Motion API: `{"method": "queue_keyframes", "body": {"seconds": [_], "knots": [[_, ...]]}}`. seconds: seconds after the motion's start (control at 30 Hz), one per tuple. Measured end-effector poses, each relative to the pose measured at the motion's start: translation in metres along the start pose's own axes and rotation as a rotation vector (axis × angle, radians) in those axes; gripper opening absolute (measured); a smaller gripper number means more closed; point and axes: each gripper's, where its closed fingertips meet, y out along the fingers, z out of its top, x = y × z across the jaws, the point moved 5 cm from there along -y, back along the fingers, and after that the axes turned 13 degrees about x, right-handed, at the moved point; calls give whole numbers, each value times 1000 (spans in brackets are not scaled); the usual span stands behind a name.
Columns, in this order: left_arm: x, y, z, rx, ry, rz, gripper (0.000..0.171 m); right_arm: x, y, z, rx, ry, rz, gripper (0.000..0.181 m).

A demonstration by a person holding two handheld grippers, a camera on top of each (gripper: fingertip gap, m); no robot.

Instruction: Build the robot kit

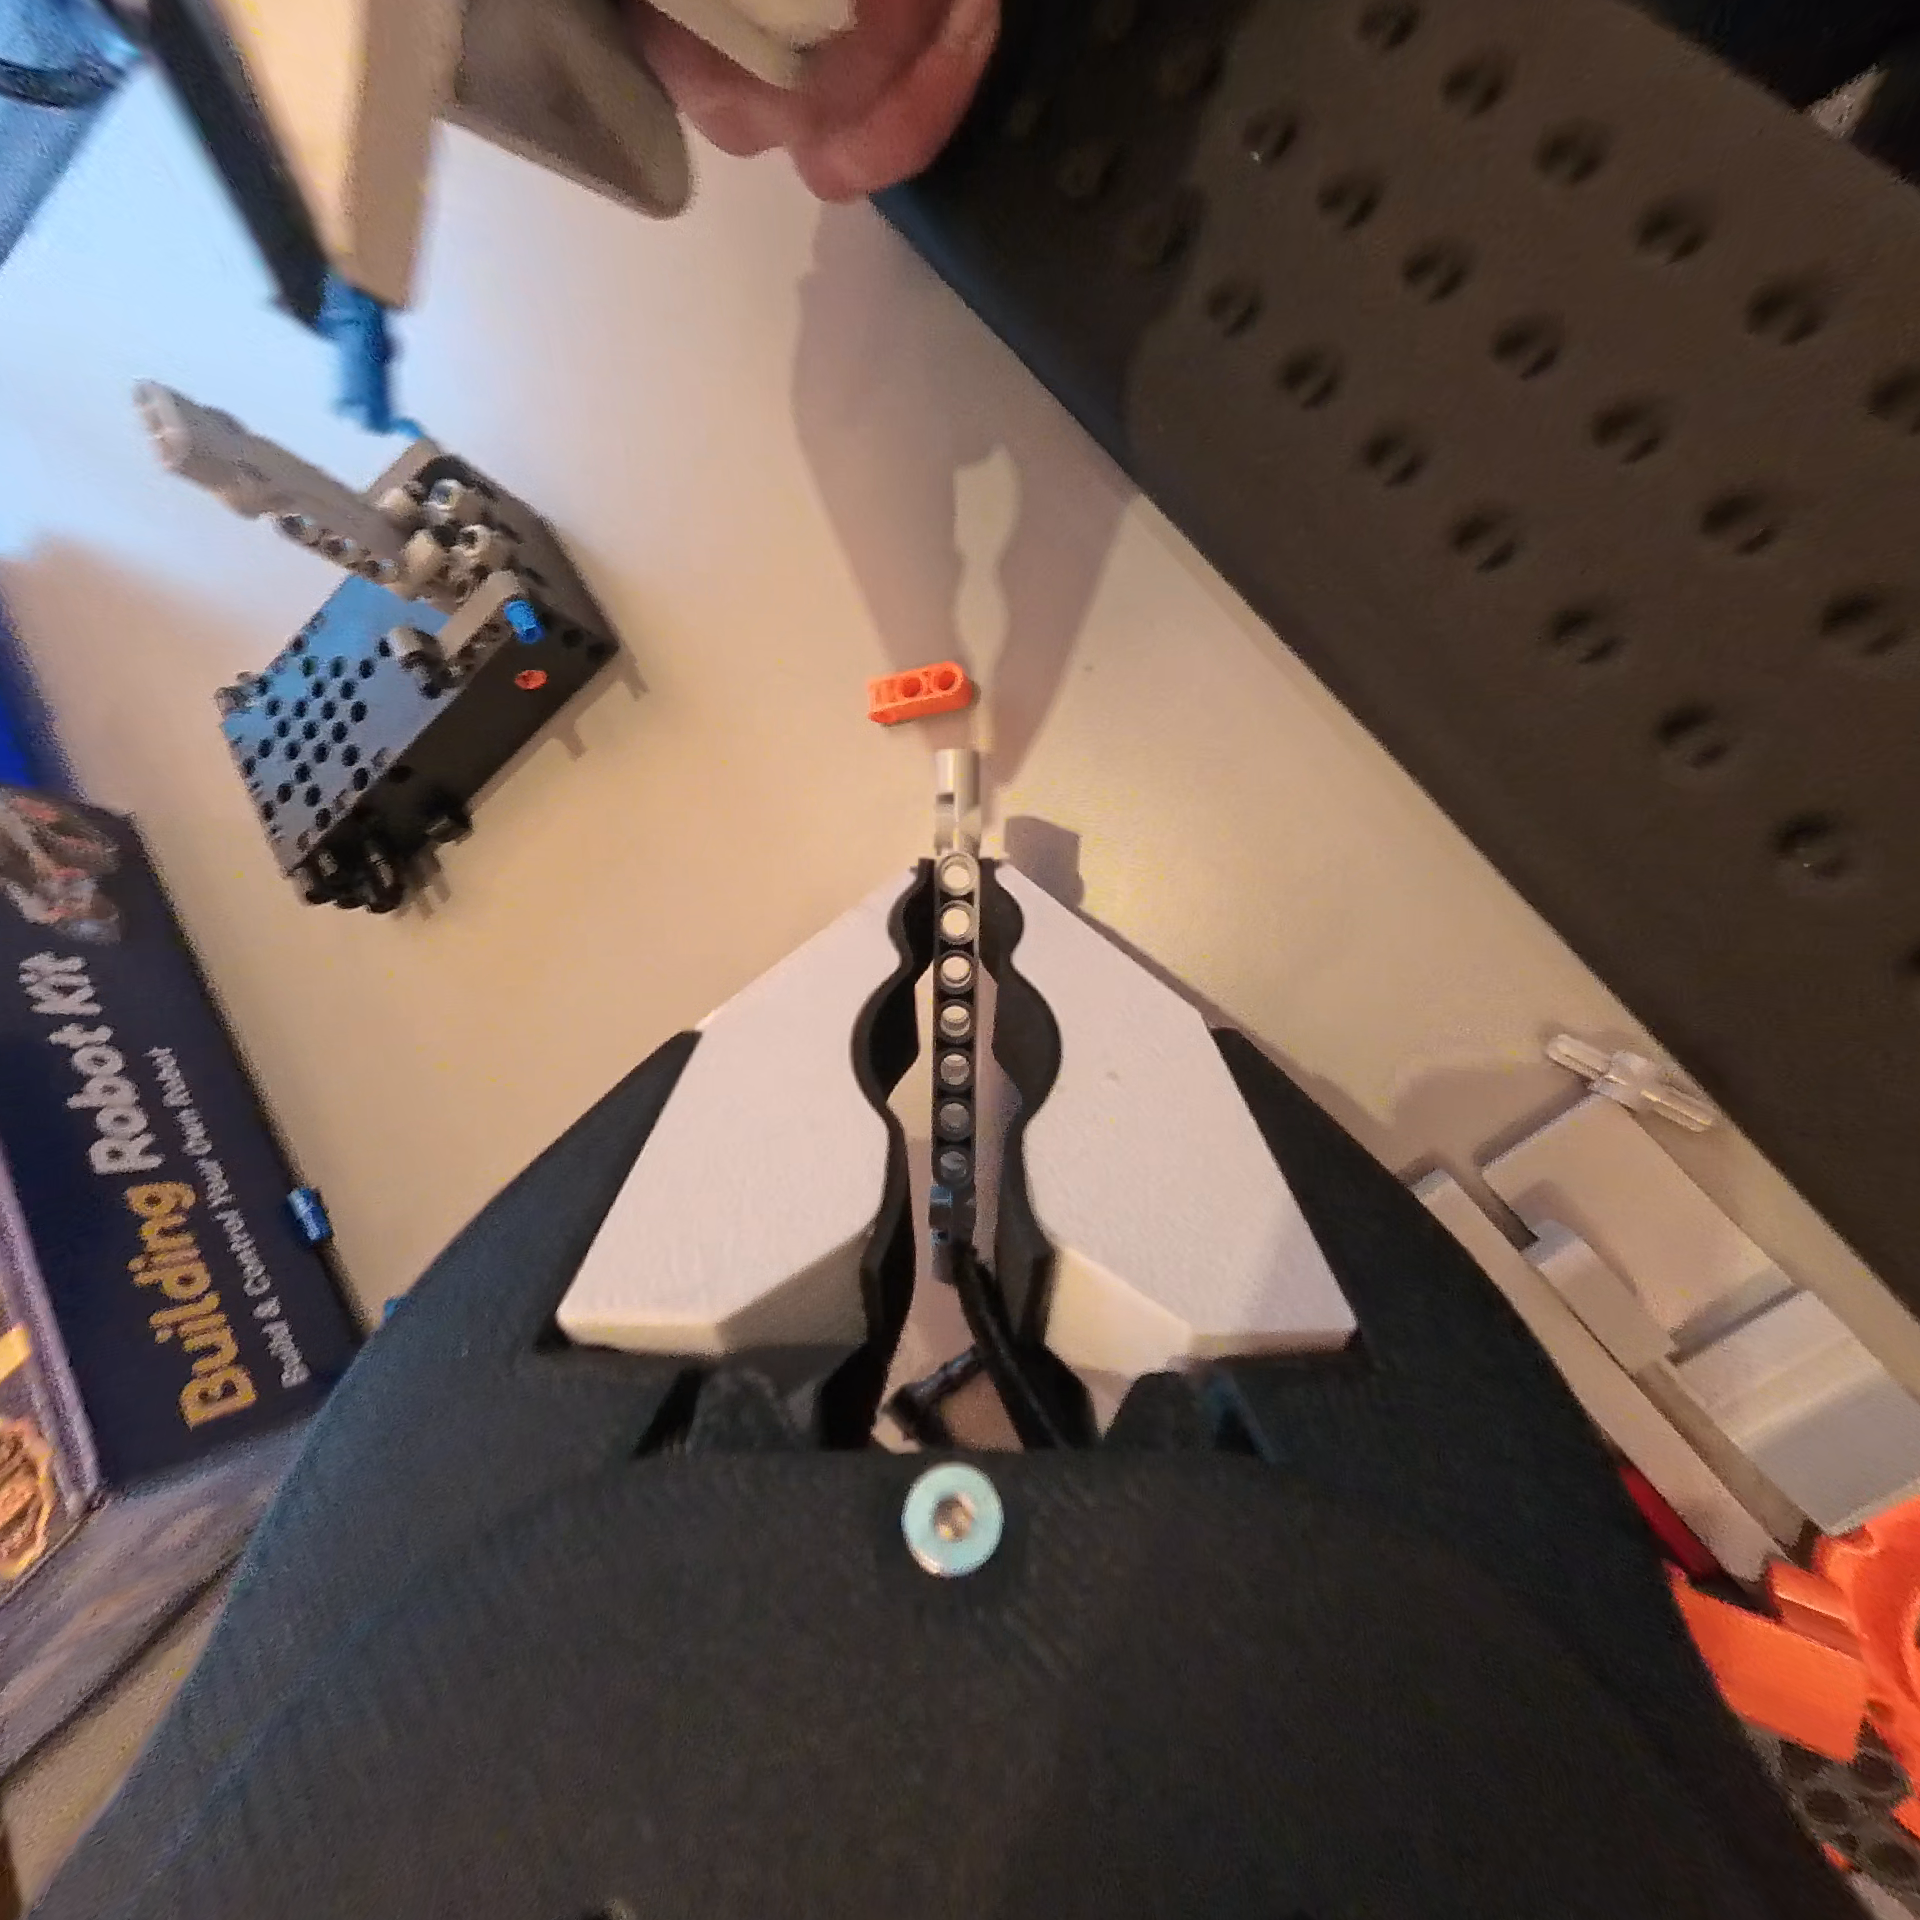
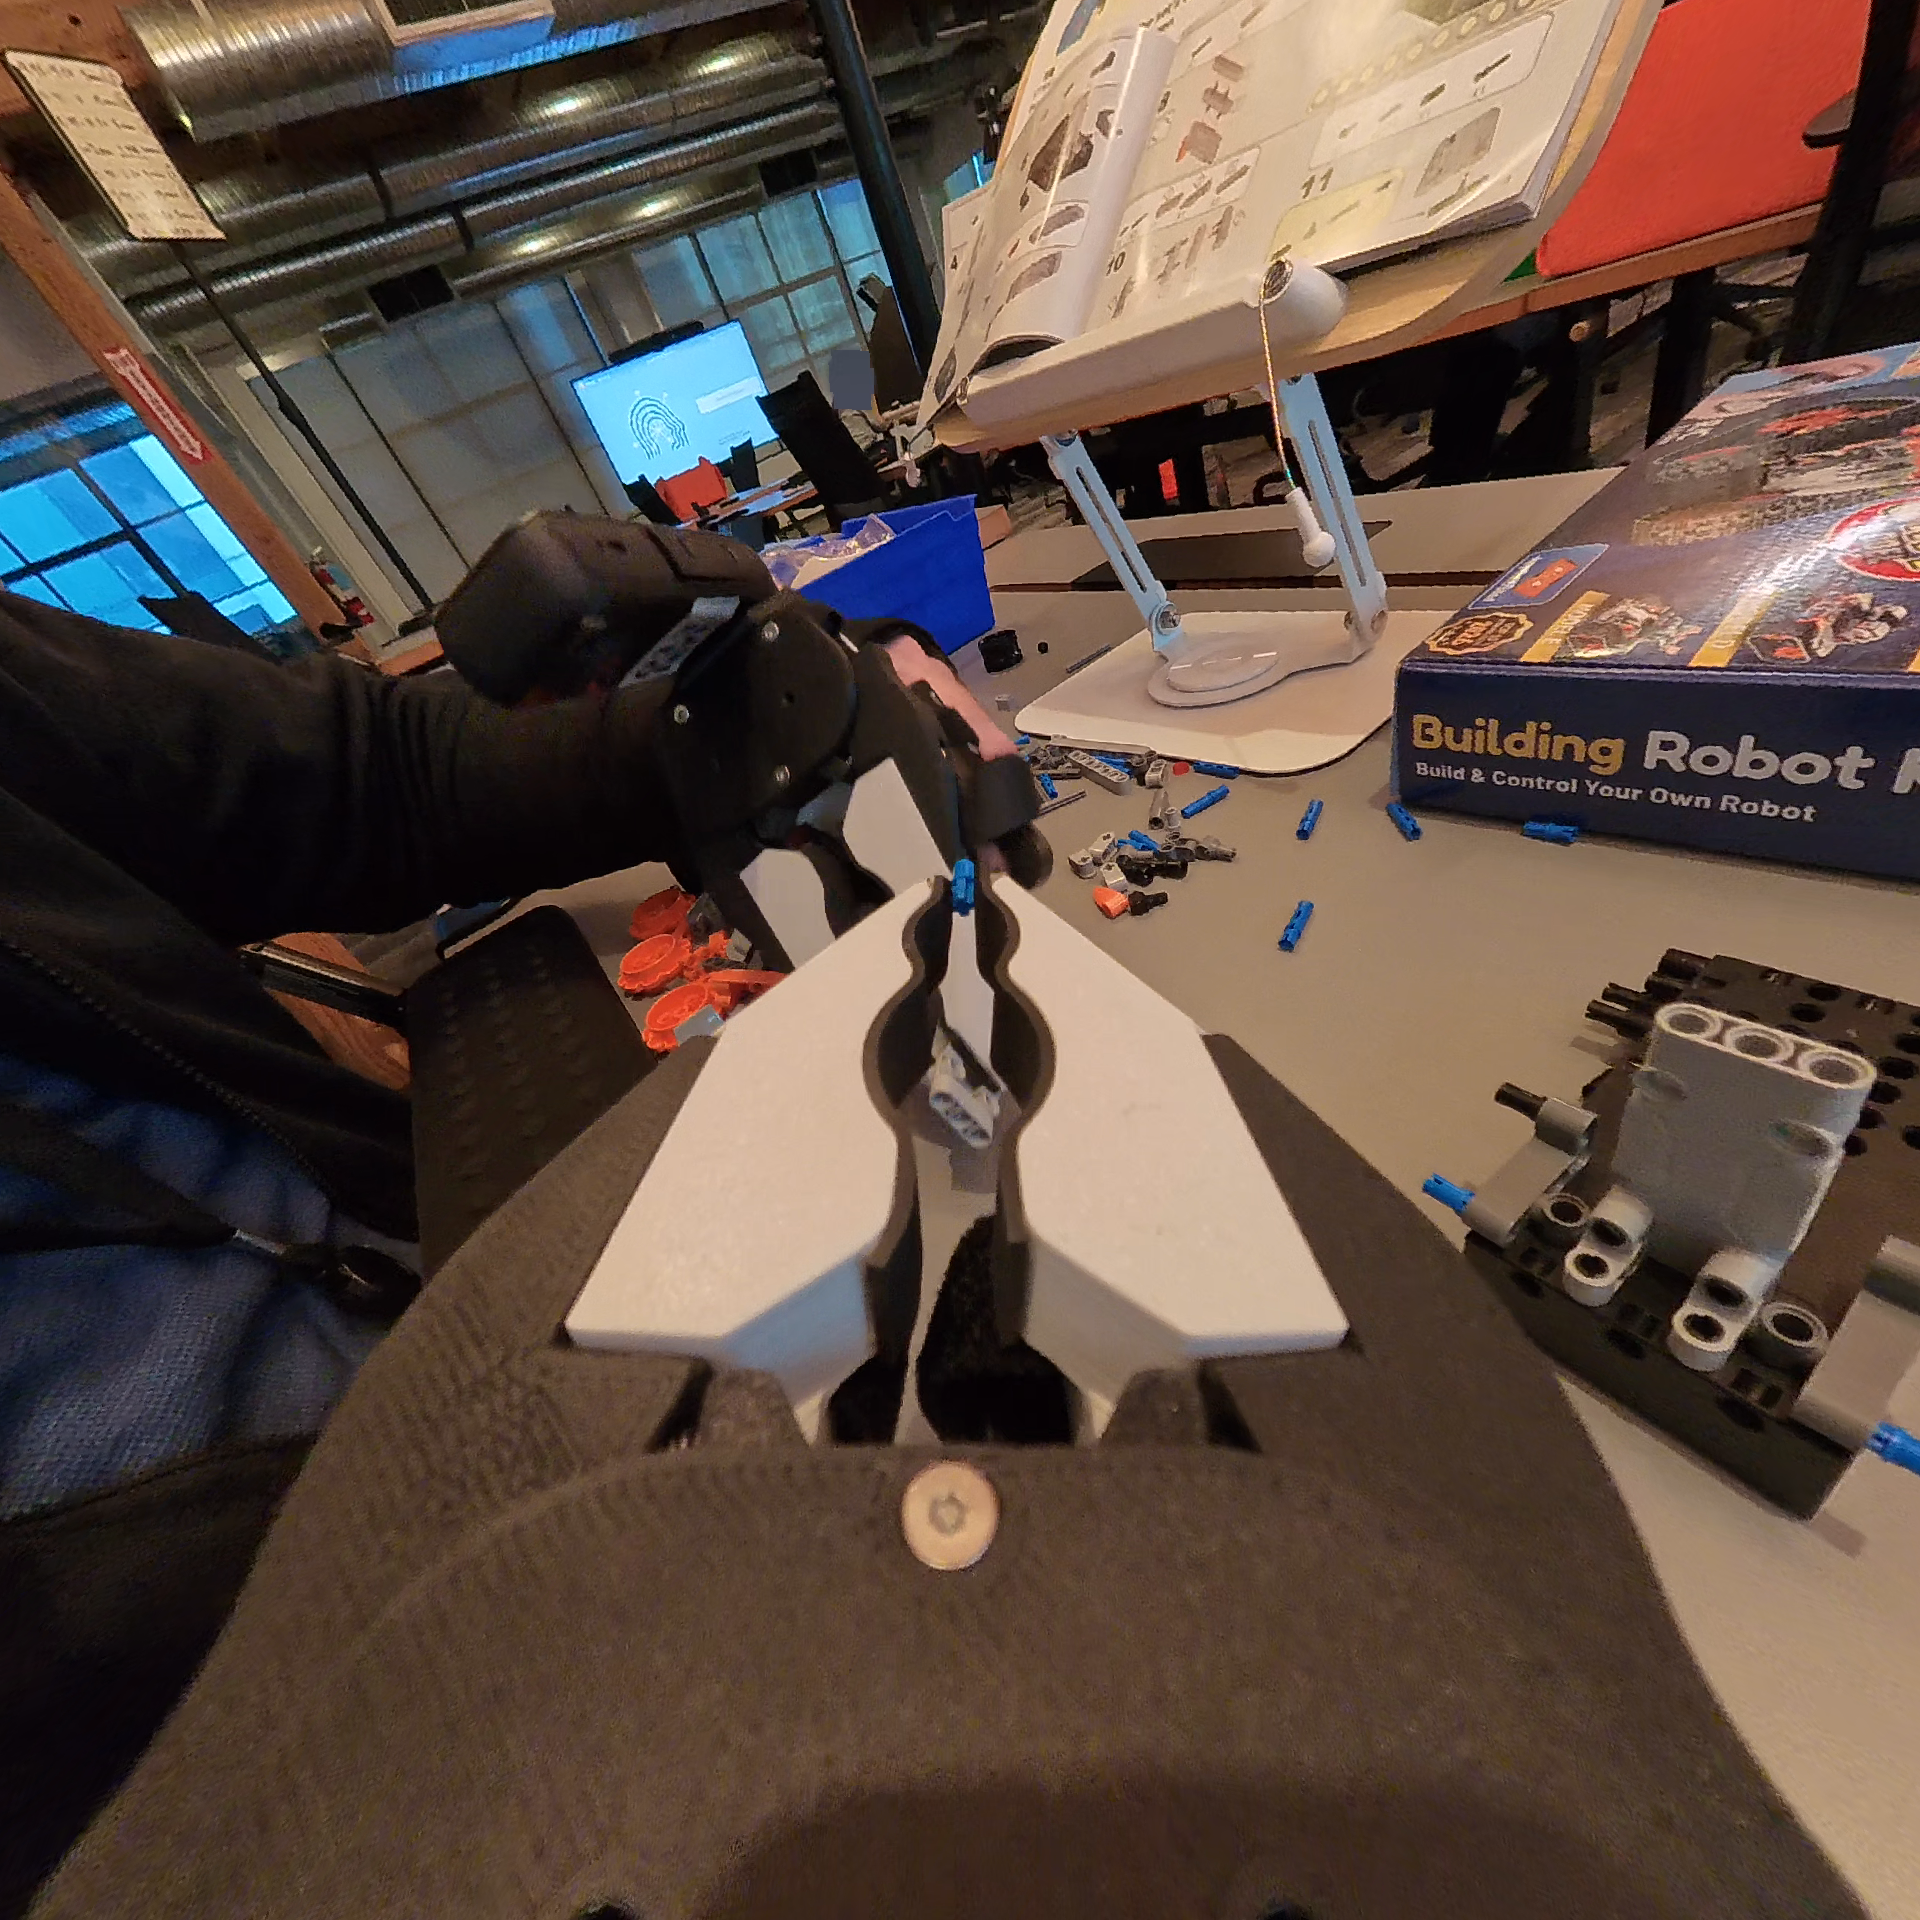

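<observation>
My left gripper (image 1: 961, 875) is shut on a long black beam with holes (image 1: 954, 1039). The beam has a grey connector (image 1: 956, 795) at its far end, just above the pale table (image 1: 644, 416). A small orange beam (image 1: 914, 694) lies just beyond it. My right gripper (image 2: 966, 896) is shut on a blue pin (image 2: 963, 883) at its tips. A grey piece (image 2: 961, 1101) shows through the gap between its fingers. The left gripper's white fingers (image 2: 883, 821), held by a person's hand in a black sleeve, sit just behind the right gripper's tips.
A black perforated block with grey parts (image 2: 1714, 1247) stands to the right and also shows in the left wrist view (image 1: 416, 707). A dark blue kit box (image 2: 1662, 675), a book stand (image 2: 1226, 665) with an open manual, loose small parts (image 2: 1143, 842), orange wheels (image 2: 686, 966), a blue bin (image 2: 914, 571) and a black chair (image 1: 1507, 416) surround them. The left gripper's tips are roughly 11 cm from the right gripper's.
</observation>
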Motion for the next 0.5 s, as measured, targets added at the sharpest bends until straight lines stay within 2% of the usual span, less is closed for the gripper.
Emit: {"method": "queue_keyframes", "body": {"seconds": [0.27,0.5], "knots": [[-6,-33,17,217,-144,91,5,-13,5,-4,-39,-99,-21,2],[-7,-50,21,271,-104,223,5,-28,13,-6,-89,-207,-40,3]]}}
